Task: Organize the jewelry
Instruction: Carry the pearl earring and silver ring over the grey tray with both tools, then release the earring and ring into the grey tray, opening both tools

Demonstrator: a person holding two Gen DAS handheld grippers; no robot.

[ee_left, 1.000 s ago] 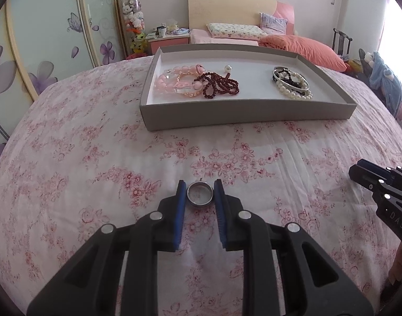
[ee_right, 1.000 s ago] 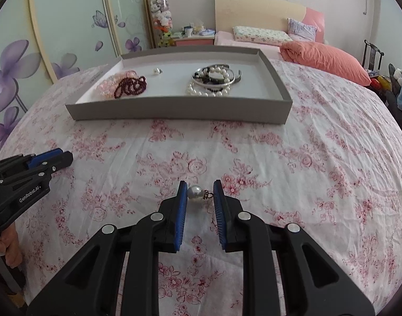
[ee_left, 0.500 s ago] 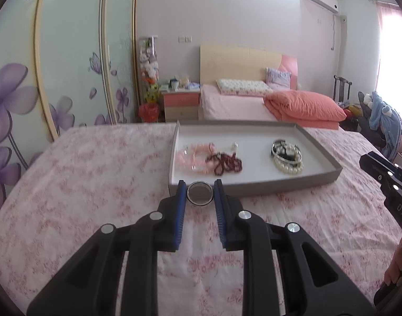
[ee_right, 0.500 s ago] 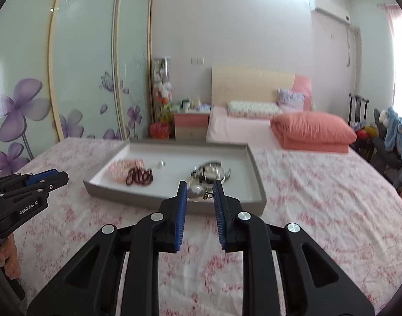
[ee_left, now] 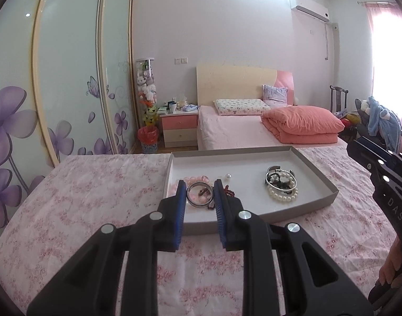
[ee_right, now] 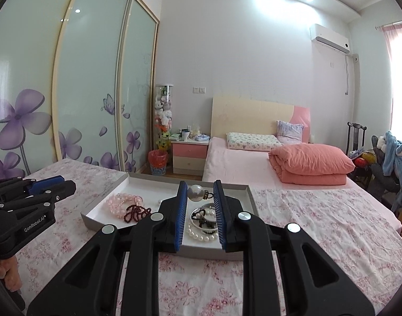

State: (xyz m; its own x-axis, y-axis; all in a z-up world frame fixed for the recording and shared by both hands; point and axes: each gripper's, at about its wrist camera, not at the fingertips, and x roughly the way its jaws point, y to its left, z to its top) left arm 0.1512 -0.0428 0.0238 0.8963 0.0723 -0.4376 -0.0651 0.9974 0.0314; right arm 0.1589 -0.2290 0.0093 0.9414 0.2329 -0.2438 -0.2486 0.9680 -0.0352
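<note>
My left gripper point(ee_left: 200, 193) is shut on a silver ring point(ee_left: 200, 194) and holds it in the air above the near left part of the grey tray point(ee_left: 316, 181). My right gripper point(ee_right: 200, 194) is shut on a pearl earring point(ee_right: 196, 193) and holds it above the tray's point(ee_right: 95, 212) right half. In the tray lie a pink bead bracelet point(ee_right: 120, 201), a dark red bead bracelet point(ee_right: 136, 212), a loose pearl point(ee_left: 228, 176) and a pile of pearl strands with a silver bangle point(ee_left: 281, 183). The pile partly shows between my right fingers point(ee_right: 201, 223).
The tray rests on a pink floral bedspread point(ee_left: 95, 184). Behind it stand a second bed with a folded coral quilt point(ee_left: 303, 126), a pink nightstand point(ee_left: 178, 129), a red bin point(ee_left: 148, 139) and sliding wardrobe doors point(ee_left: 69, 79). A chair with clothes point(ee_right: 393, 163) stands right.
Both grippers rose from the bedspread with the ring and the pearl earring and moved forward over the tray. The views tilted up to show the room.
</note>
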